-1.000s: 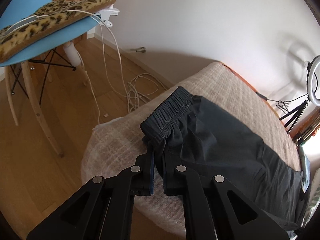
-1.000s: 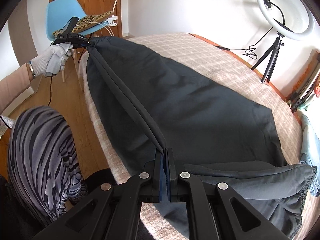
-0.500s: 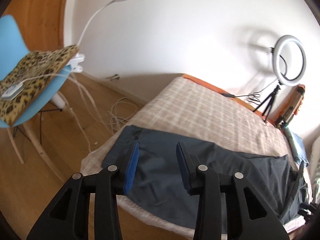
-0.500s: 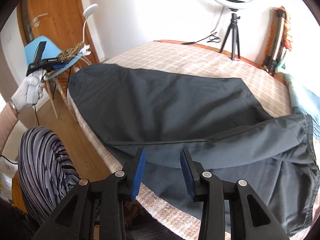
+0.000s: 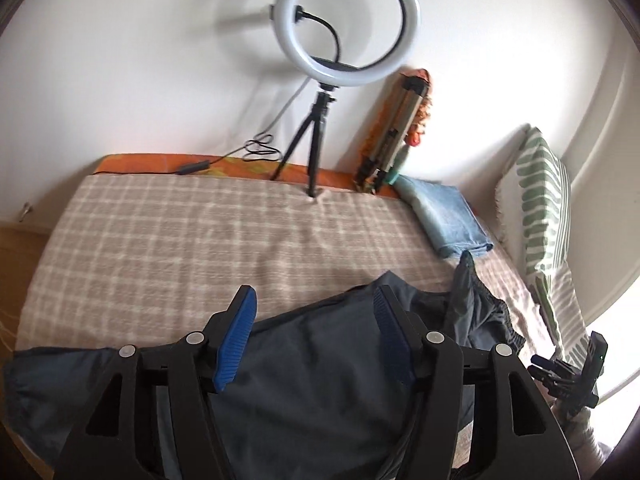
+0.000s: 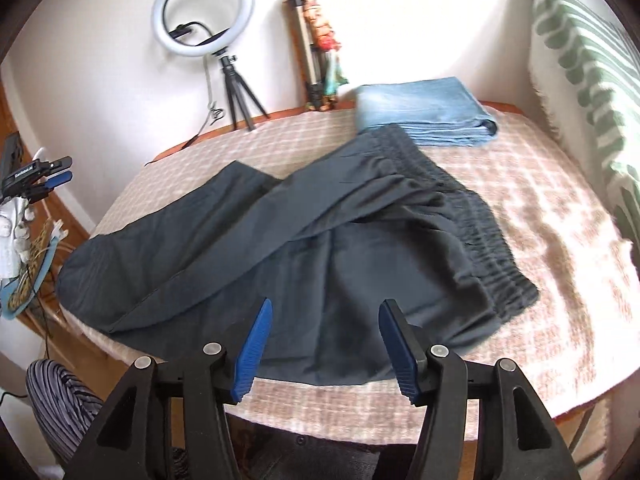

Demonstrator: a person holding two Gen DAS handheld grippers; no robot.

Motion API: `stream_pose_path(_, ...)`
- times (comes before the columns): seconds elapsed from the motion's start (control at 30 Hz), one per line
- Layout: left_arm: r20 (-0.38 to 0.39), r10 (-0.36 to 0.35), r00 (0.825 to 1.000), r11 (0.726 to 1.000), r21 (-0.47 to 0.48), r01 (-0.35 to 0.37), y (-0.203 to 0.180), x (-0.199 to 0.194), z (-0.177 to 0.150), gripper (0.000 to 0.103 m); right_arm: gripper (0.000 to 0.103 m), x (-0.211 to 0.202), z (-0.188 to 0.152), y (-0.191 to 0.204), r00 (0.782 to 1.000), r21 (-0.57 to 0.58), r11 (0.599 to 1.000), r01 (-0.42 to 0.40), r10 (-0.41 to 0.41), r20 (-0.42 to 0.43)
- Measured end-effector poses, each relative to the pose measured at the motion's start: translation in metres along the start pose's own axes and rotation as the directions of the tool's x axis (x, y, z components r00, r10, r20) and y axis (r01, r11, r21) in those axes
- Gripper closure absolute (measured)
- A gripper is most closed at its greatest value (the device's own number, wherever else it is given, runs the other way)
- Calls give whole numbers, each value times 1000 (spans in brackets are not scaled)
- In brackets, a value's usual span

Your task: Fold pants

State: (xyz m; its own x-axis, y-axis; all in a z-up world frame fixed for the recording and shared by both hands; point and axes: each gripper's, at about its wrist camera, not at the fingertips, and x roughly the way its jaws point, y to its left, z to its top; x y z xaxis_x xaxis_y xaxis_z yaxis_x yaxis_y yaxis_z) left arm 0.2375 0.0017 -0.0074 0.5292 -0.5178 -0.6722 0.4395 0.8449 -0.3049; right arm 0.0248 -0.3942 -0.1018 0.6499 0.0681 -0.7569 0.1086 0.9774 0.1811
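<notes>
1. The dark grey pants (image 6: 304, 248) are lying folded lengthwise on the checked bedspread (image 6: 540, 208), filling the middle of the right wrist view. Their elastic waistband (image 6: 472, 216) is sitting toward the right, just beside the folded blue towel (image 6: 424, 110).
2. Only the right wrist view is showing the whole garment, plus the person's striped trouser leg (image 6: 60, 404) at lower left and the gloved left hand (image 6: 14, 224) at the left edge.
3. The left wrist view is showing only part of the pants (image 5: 304, 360) along the bottom of the frame. It alone is showing the orange edge (image 5: 160, 162) behind the bedspread and the ring light (image 5: 348, 24) head-on.
4. The left gripper (image 5: 316, 332) is standing spread, nothing between its blue pads (image 5: 236, 340).
5. The right gripper (image 6: 326, 344) is likewise spread and empty above the near edge of the pants.
6. A second ago both claws were pinching the fabric, stretched taut between them; since then their jaws have been opening, and the pants are now lying released on the bed.
</notes>
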Motion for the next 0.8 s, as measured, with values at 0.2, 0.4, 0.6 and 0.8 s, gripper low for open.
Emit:
stream_pose_path(0.2, -186, -138, 973, 984, 83, 155, -92, 90, 2, 34, 24, -8, 0, -60, 990, 152, 979, 139, -140, -2)
stream_pose_path(0.4, -343, -216, 914, 958, 109, 267, -175, 181, -13, 34, 22, 7, -3, -113, 989, 307, 940, 148, -141, -45)
stream_pose_path(0.6, -412, -214, 886, 958, 90, 273, -217, 245, -20, 34, 22, 23, -5, -147, 990, 388, 910, 143, -139, -36)
stream_pose_path(0.8, -441, -254, 861, 962, -26, 271, -212, 274, -26, 33, 22, 34, -10, -161, 996, 424, 901, 89, -81, -38)
